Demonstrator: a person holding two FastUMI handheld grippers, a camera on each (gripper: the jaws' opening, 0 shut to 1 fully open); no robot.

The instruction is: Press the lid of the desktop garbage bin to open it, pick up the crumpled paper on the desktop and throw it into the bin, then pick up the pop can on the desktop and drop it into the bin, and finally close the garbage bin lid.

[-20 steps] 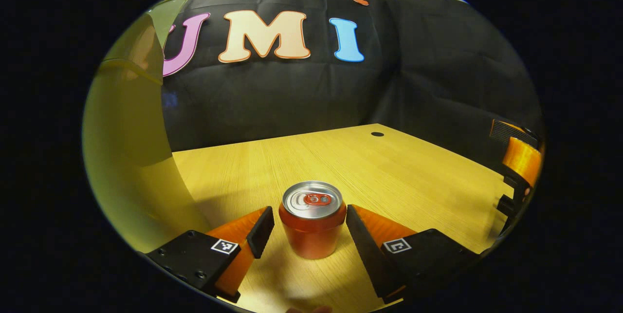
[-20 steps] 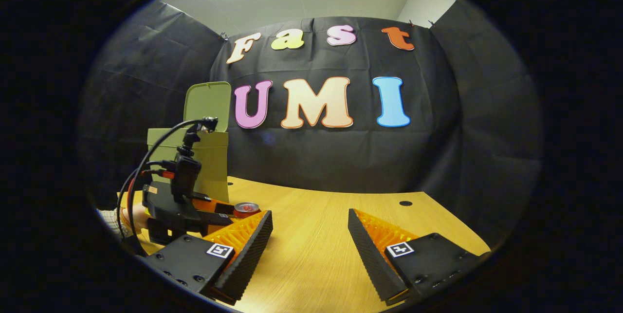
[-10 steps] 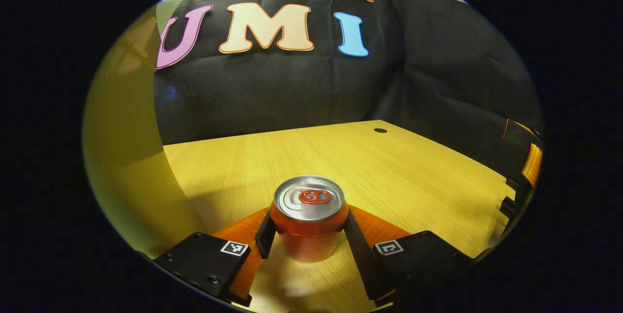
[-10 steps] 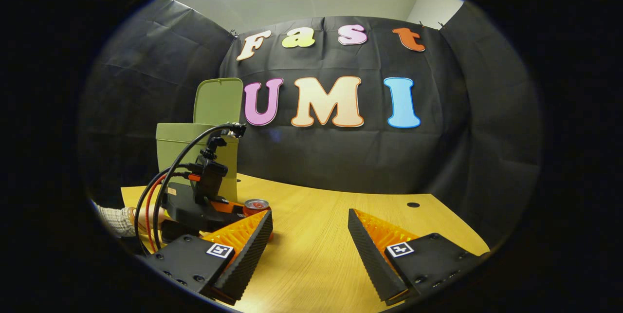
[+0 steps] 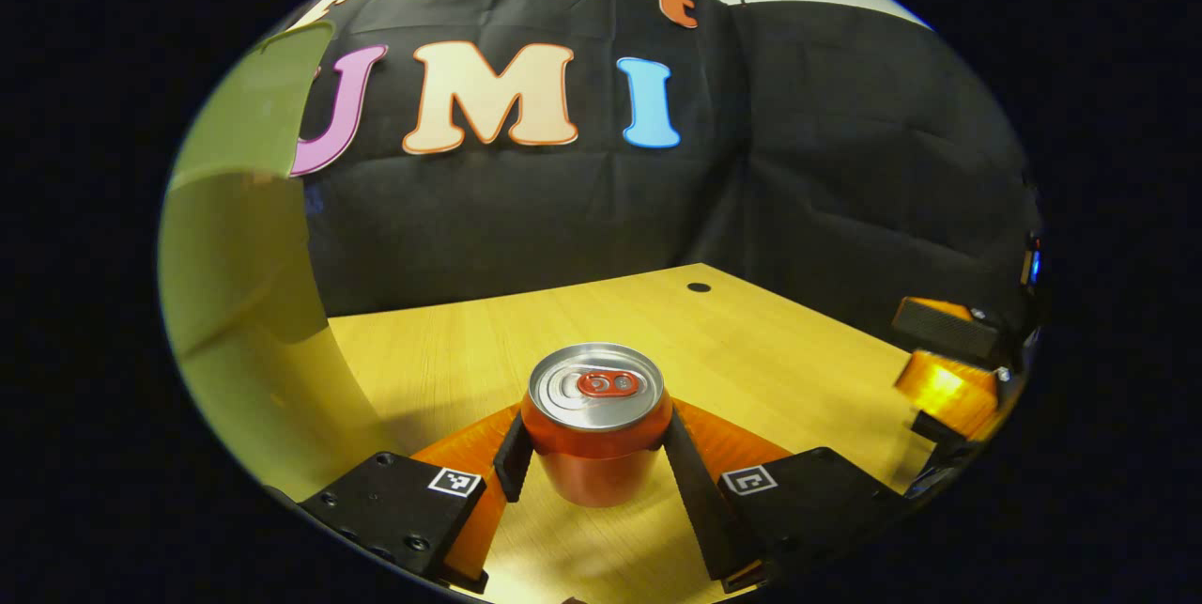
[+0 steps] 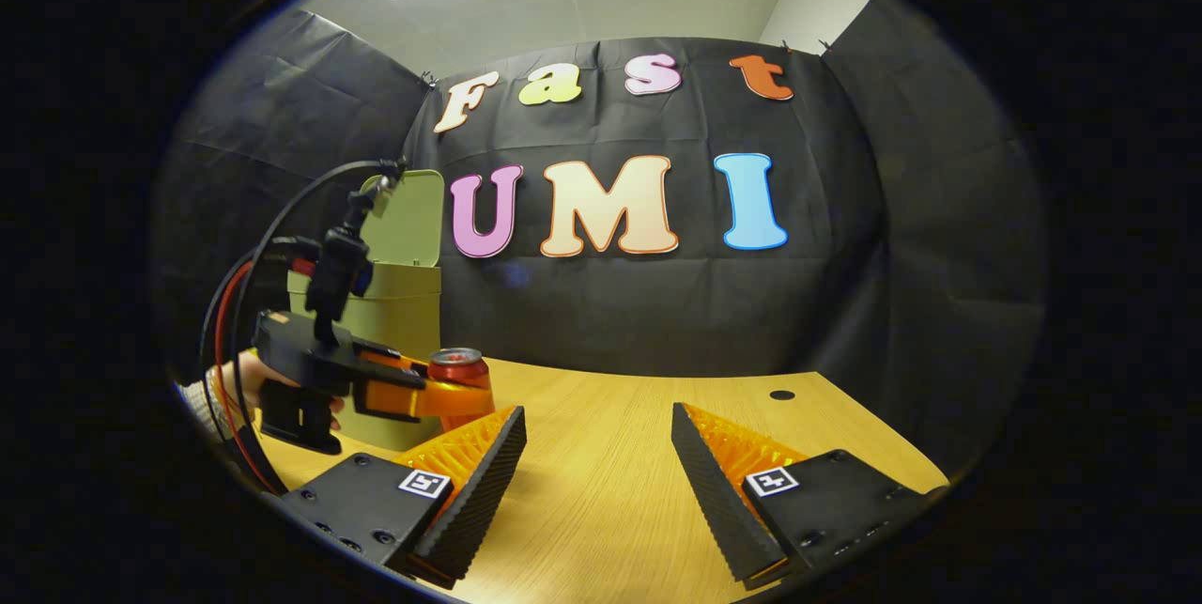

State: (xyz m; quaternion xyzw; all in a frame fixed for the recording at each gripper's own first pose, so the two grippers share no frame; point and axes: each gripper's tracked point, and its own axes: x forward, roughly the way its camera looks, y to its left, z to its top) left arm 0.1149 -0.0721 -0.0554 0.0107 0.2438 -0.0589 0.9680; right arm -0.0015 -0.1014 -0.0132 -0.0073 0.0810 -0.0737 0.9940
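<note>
The left tongs [image 5: 593, 454] clench the red pop can [image 5: 596, 421] between both fingers, beside the green garbage bin [image 5: 239, 303], whose lid [image 6: 408, 214] stands raised. The right tongs [image 6: 598, 454] gape, released, above the wooden surface [image 6: 610, 491].

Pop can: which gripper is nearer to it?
Left. The left gripper has both fingers pressed on the pop can; the right gripper hangs open, well off to the can's right over the table.

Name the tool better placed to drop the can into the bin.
Left. The left tool is shut on the pop can beside the open garbage bin; the right tool is open, holding nothing.
</note>
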